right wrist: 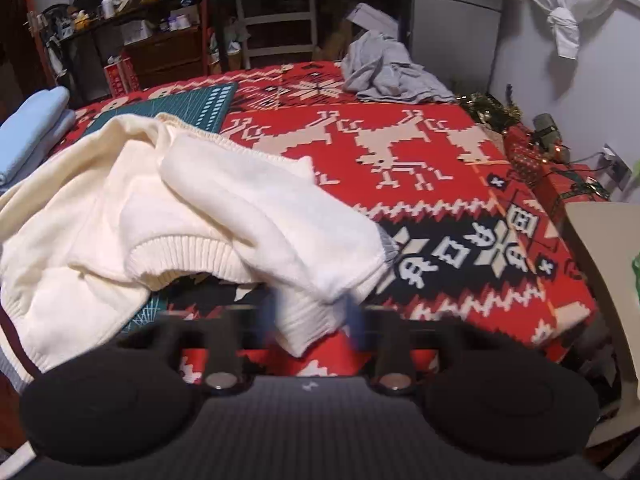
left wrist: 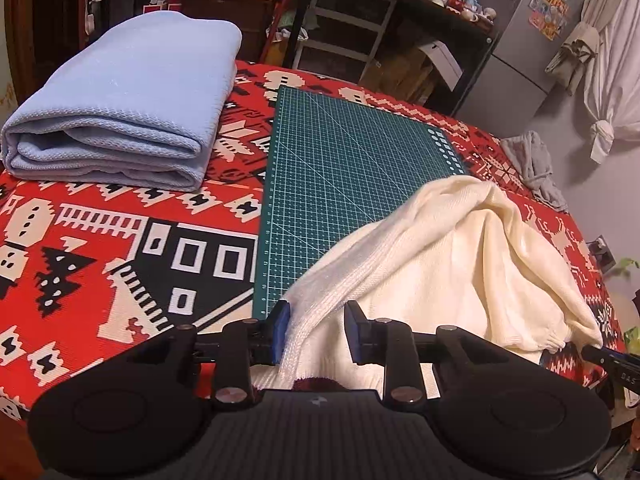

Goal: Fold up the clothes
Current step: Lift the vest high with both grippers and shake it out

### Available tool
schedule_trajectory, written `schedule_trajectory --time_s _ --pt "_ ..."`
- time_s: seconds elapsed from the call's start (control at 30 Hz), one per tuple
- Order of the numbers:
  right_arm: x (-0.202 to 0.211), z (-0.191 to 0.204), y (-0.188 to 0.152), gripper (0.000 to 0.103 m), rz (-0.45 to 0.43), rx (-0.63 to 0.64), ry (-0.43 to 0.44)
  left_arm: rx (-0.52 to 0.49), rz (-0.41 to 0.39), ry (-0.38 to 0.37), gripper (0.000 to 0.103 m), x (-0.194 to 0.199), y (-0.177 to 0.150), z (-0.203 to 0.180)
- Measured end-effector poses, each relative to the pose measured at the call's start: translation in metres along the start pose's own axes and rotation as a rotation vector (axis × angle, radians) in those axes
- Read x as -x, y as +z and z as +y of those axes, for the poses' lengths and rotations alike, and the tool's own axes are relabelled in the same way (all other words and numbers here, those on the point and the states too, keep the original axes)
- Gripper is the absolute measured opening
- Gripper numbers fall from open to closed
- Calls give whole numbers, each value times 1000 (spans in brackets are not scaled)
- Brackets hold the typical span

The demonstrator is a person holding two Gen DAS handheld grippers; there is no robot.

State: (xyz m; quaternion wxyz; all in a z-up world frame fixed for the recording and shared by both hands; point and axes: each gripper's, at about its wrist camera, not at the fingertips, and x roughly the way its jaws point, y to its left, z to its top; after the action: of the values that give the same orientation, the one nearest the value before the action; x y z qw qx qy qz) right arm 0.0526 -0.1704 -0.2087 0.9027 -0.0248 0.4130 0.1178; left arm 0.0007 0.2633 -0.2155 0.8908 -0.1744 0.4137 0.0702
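On the near part of the bed, a cream knitted sweater [left wrist: 440, 248] is lying in a loose heap, partly over the green cutting mat [left wrist: 340, 168] and partly over the red patterned blanket [left wrist: 100, 240]. Its ribbed hem is seen between the two blue pads of the left gripper [left wrist: 316, 328]; the jaws stand a little apart and the cloth is touched by the left pad, while a gap is visible at the right pad, so a firm pinch is not shown. In the right wrist view, a ribbed corner of the sweater [right wrist: 200, 208] hangs between the fingers of the right gripper [right wrist: 316, 316], but these are blurred, and it cannot be told if the corner is pinched or only lying there. A folded light blue blanket [left wrist: 120, 96] is placed at the far left, and a crumpled grey garment [right wrist: 384, 72] at the far right. The knit is judged to be soft, limp and rather thick, so it will sag and bunch when lifted. The ribbed hem and cuffs are probably the best places to be gripped, because they are denser and less slippery.
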Motion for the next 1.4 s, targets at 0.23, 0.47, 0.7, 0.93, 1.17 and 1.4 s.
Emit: schedule_trajectory --time_s 0.23,0.47,0.7,0.93,1.17,1.4 --pt "28 6 20 12 -103 -21 72 -54 -53 -85 28 16 0 -16" --pt "64 47 37 12 -182 1 270 -81 -68 -285 33 27 1 -53" --pt "68 112 26 12 -166 136 387 -13 21 -494 44 13 1 -93" --pt "74 130 17 12 -179 229 356 -35 120 -528 44 -12 1 -126" --pt "76 118 14 25 -179 201 325 -16 112 -512 15 -23 4 -131" --pt "90 80 8 35 -206 121 229 43 19 -419 12 -11 20 -99"
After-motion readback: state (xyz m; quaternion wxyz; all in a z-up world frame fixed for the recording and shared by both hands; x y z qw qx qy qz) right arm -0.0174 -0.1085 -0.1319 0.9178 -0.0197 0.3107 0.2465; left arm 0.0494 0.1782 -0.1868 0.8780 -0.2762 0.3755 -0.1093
